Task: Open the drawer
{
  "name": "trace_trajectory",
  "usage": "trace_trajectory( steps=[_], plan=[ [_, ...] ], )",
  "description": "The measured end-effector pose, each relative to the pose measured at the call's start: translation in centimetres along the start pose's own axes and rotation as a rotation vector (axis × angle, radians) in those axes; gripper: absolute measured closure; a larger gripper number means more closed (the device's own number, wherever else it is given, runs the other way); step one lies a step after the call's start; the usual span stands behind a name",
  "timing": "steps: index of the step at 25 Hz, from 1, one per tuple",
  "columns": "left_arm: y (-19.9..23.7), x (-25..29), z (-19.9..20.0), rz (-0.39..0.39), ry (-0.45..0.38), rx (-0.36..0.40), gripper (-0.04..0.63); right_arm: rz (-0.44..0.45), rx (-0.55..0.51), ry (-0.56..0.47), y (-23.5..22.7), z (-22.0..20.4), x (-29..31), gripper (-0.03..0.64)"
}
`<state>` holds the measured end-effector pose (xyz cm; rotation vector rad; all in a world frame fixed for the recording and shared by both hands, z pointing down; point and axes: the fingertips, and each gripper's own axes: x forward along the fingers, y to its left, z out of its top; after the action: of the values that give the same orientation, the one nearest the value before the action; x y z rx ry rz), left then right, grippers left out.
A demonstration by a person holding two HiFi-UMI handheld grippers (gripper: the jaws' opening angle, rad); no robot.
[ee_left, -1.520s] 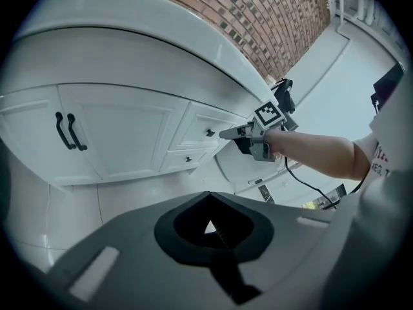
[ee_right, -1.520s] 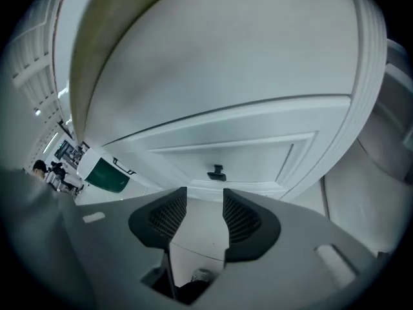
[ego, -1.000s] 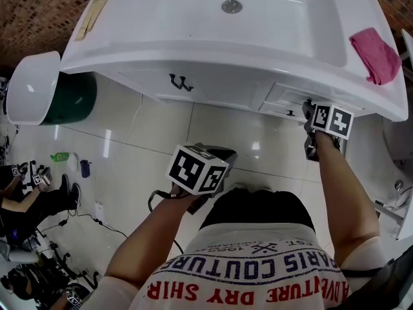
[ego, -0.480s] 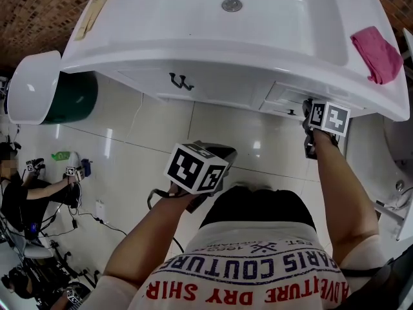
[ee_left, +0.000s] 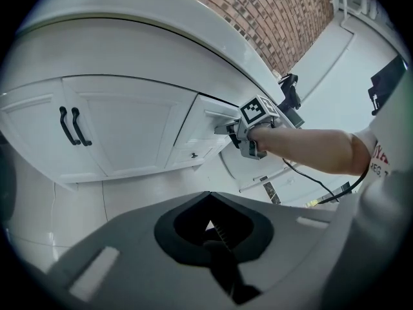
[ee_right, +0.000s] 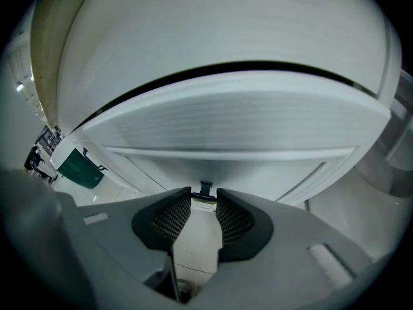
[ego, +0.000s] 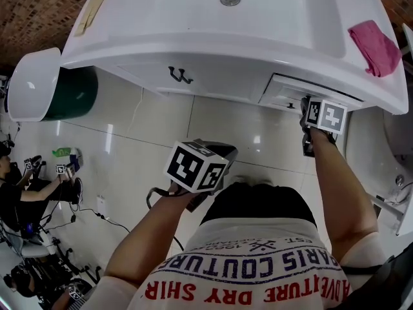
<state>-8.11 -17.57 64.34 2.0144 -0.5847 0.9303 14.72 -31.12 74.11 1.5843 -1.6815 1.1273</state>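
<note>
Right gripper [ee_right: 204, 196] is closing its jaws on the small dark metal handle [ee_right: 205, 187] of the white panelled drawer [ego: 288, 90], pinching the bar at the pad tips. That drawer, at the right end of the white basin cabinet [ego: 193, 41], is now standing slightly proud with a dark gap above it, where a second ago it sat nearly flush. The pull is evidently taking effect, though most of the travel is remaining. Left gripper [ee_left: 208, 195] is hanging well apart, jaws pressed together on nothing.

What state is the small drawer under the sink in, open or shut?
Partly open: the drawer front stands out from the white cabinet, with a dark gap above it in head and right gripper views.
</note>
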Motion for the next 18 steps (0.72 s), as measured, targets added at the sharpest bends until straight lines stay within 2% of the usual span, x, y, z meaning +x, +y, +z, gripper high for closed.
trace_trajectory(
  steps=[18],
  plan=[
    [-5.3, -3.8, -2.1, -0.045, 0.062, 0.012, 0.603, 0.002, 0.038, 0.098, 1.1, -8.1, -3.8, 0.486]
  ],
)
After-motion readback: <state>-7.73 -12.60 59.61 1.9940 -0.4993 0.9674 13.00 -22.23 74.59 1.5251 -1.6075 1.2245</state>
